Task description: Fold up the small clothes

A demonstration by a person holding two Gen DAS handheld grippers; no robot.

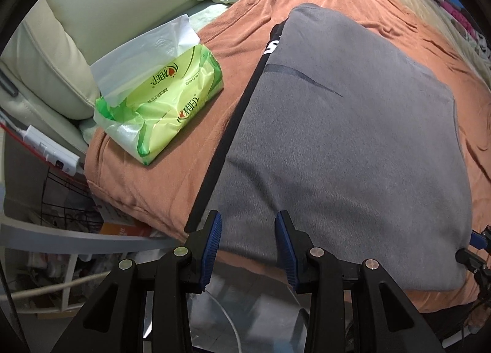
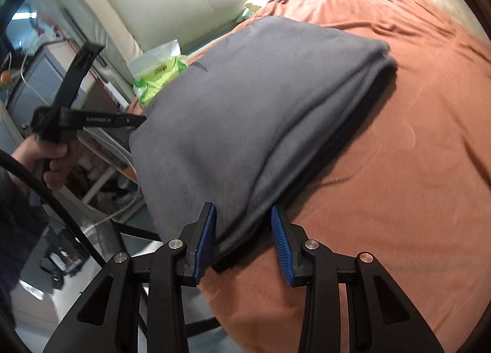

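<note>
Folded grey garment [image 1: 343, 138] lies at the bed [image 1: 159, 181] edge, tissue pack [image 1: 162, 101] at ten o'clock, open bedcover at three; both grippers [image 1: 248, 248] [image 2: 243, 241] angle downward, jaws open.

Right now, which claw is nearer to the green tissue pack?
Left. The left claw hovers at the near edge of the grey folded garment, on the side where the tissue pack lies. The right claw is at the garment's opposite near corner, farther away.

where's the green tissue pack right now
In the left wrist view, the green tissue pack lies on the orange blanket, left of the folded grey garment, beside the cream cushion.
</note>
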